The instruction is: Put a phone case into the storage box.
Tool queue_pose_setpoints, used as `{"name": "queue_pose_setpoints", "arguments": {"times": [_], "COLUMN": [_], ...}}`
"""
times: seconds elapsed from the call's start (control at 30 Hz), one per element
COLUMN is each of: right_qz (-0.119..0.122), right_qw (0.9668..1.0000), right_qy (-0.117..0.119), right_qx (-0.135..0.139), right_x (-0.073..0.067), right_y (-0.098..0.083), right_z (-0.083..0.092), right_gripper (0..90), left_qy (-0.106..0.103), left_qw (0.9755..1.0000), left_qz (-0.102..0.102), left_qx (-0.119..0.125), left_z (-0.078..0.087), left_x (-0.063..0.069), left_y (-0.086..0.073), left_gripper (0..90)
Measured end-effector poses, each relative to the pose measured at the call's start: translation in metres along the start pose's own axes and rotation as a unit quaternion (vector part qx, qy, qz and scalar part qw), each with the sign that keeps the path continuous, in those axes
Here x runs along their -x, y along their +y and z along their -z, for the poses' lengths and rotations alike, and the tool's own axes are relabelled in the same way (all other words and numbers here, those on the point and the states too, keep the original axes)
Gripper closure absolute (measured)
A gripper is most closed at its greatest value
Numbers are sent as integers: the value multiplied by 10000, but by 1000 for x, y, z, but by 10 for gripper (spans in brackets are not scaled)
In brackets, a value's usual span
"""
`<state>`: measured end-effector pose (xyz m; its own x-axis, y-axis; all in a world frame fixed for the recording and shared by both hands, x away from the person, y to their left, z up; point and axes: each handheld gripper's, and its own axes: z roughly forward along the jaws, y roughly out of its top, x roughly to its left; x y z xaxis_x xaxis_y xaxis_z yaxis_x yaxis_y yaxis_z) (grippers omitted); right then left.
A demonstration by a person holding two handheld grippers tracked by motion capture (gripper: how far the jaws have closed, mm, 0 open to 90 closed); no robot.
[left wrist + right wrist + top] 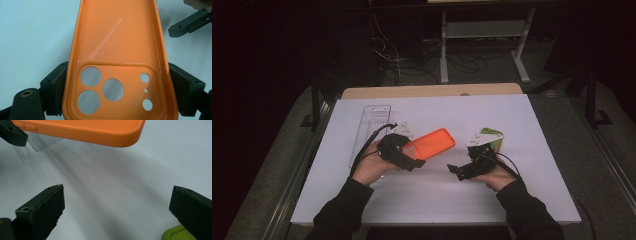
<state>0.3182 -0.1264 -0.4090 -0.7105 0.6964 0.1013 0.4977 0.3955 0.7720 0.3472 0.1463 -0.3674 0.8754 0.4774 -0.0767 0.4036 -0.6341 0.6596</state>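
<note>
Grip on the orange phone case (117, 62) looks solid: left gripper (404, 152) has its jaws clenched on the camera-cutout end, pads pressing both long side walls, open face up toward its camera. Case is held off the desk (437, 200) at centre-left, free end pointing right and far toward the right gripper (464, 170). Right jaws stand wide apart with nothing between them, low over the desk just near of the case's free corner. Green case (492, 136) lies on the desk just right of and beyond that gripper; clear tray (372, 120) sits far-left. My read: next is a two-handed hold or handover. To do it well, keep the left hand steady and level, bring the right jaws in along the case's length, straddle both side walls at the free end, not the thin floor. Close gently, soft walls will bow. Don't release left until right is seated. Watch the green case when swinging in.
</note>
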Motion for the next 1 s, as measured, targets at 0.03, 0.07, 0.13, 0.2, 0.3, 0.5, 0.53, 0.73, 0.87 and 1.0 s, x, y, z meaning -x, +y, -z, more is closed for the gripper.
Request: {"name": "queue_pose_setpoints", "arguments": {"times": [0.03,0.07,0.13,0.2,0.3,0.5,0.53,0.73,0.87,1.0], "right_qz": [48,72,247,418,625,1138,1270,1958,2436,2830], "right_qw": [10000,9999,9995,9987,9970,9908,9884,9730,9585,9449], "right_qy": [-29,-58,-186,-282,-453,-737,-832,-1218,-1479,-1644], "right_qx": [-27,-41,-76,-92,-98,-41,-53,5,69,55], "right_x": [0,-1,-2,-3,-5,-11,-13,-20,-26,-31], "right_y": [0,0,0,0,0,0,-1,-2,-2,-3], "right_z": [0,-1,-1,-1,-1,-1,-1,-2,-3,-4], "right_gripper": [0,0,0,0,0,0,0,0,0,0], "left_qy": [1,-9,-8,-20,-28,-32,-29,-24,-46,-43], "left_qw": [10000,10000,9999,9999,9999,9999,9999,10000,9998,9998], "left_qz": [-41,-37,-86,-61,-58,-70,-73,42,-111,-158], "left_qx": [-36,-55,-130,-127,-118,-136,-142,-41,-128,-136], "left_z": [0,-1,-1,-1,-1,-2,-2,-3,-4,-5], "left_x": [-1,-1,-2,-2,-3,-2,-2,0,-1,-1], "left_y": [0,0,-1,-1,-1,-1,-1,-2,-1,-1], "left_gripper": [161,161,161,161,161,160,160,160,160,160]}}
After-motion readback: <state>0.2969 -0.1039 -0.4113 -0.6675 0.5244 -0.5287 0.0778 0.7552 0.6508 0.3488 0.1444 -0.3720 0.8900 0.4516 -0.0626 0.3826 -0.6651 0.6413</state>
